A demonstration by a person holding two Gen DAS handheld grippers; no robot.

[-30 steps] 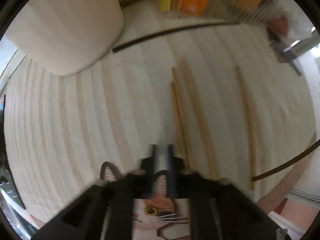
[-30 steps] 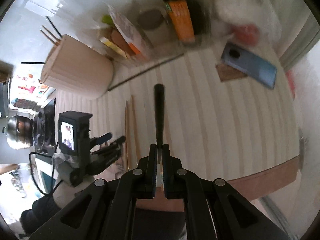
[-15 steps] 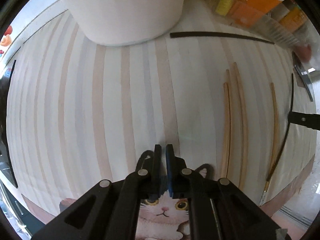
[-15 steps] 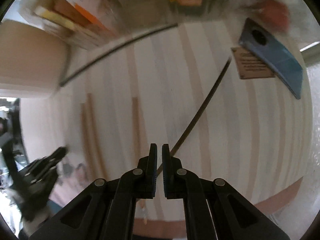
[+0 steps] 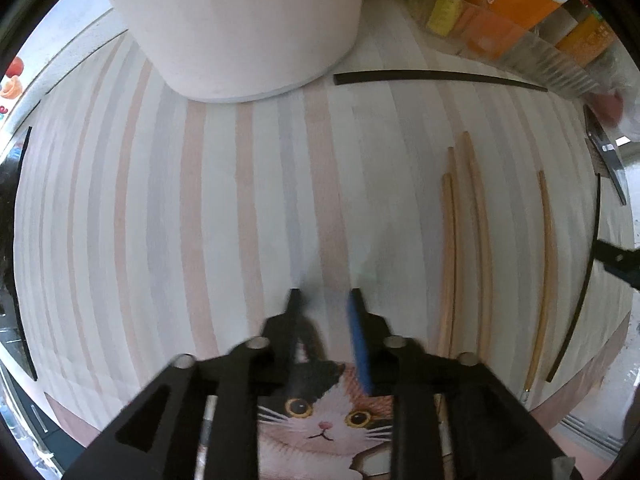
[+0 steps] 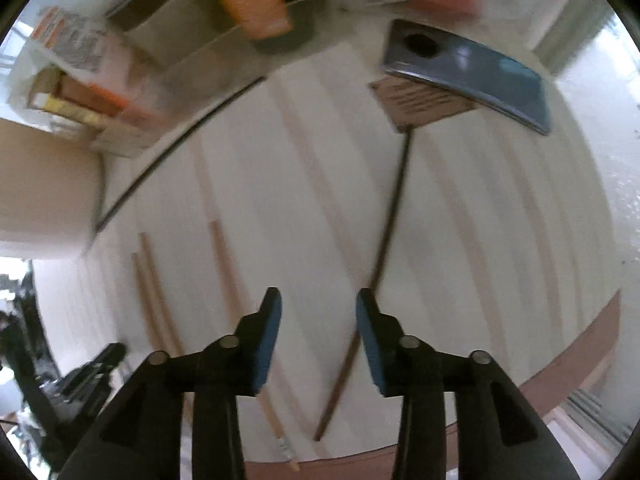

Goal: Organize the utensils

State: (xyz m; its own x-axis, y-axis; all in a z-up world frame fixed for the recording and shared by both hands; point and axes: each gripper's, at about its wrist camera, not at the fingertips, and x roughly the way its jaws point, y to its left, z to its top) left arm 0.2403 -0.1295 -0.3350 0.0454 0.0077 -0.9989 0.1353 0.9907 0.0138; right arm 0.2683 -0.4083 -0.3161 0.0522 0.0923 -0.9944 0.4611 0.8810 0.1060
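Note:
Wooden chopsticks (image 5: pixel 450 256) lie lengthwise on the striped mat (image 5: pixel 200 200), right of my left gripper (image 5: pixel 323 300); another light one (image 5: pixel 547 264) and a dark one (image 5: pixel 580 304) lie further right. A black chopstick (image 5: pixel 436 77) rests crosswise by the pale holder cup (image 5: pixel 240 20). My left gripper's jaws are opening over bare mat with nothing between them. My right gripper (image 6: pixel 319 304) points down, jaws opening and empty; a dark chopstick (image 6: pixel 384 256) passes under its right finger. Light chopsticks (image 6: pixel 224 264) lie to its left. The holder cup (image 6: pixel 44 192) shows at the left edge.
Orange and yellow packets (image 5: pixel 512 4) stand in a clear bin behind the mat. A blue phone (image 6: pixel 472 76) on a brown card (image 6: pixel 424 100) lies at the far right. A cat picture (image 5: pixel 324 416) sits under my left gripper. The table's reddish rim (image 6: pixel 560 360) is close.
Both grippers went from shut to parted. The right one let go of the black chopstick, which now lies on the mat, and sank closer to the table. The left gripper shifted sideways, away from the wooden chopsticks.

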